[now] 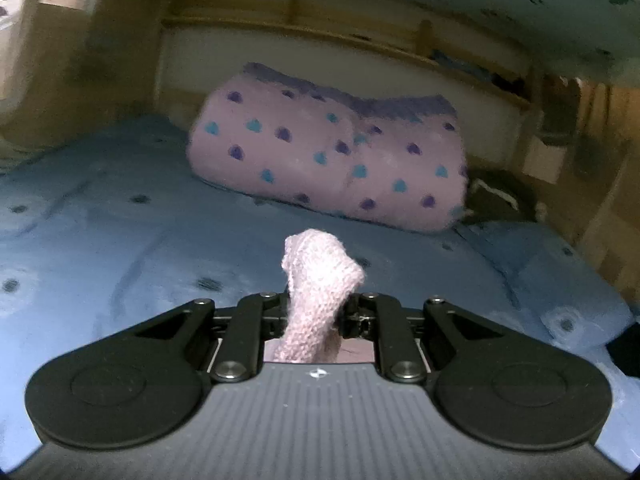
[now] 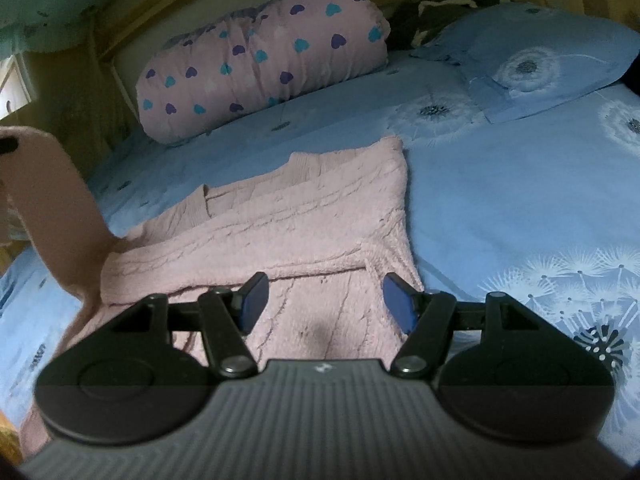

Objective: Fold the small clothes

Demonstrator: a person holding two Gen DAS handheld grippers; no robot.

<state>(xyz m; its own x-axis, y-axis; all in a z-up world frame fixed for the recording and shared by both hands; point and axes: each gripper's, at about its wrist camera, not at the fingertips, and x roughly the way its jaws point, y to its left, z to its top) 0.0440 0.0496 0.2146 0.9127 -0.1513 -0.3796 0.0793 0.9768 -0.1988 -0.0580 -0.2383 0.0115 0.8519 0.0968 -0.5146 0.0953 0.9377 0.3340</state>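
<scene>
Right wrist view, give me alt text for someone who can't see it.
The open right gripper hovers over a partly folded pink knit sweater lying on a blue dandelion-print bedsheet. One sweater sleeve is lifted at the left edge. Behind lie a rolled pink heart-print blanket and a blue pillow.

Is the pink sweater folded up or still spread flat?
Partly folded: the pink sweater lies doubled over on the bed, one sleeve lifted by the left gripper.

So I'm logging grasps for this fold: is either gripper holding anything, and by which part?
The left gripper holds the pink knit sweater by a bunched sleeve end. The right gripper hovers open over it, holding nothing.
</scene>
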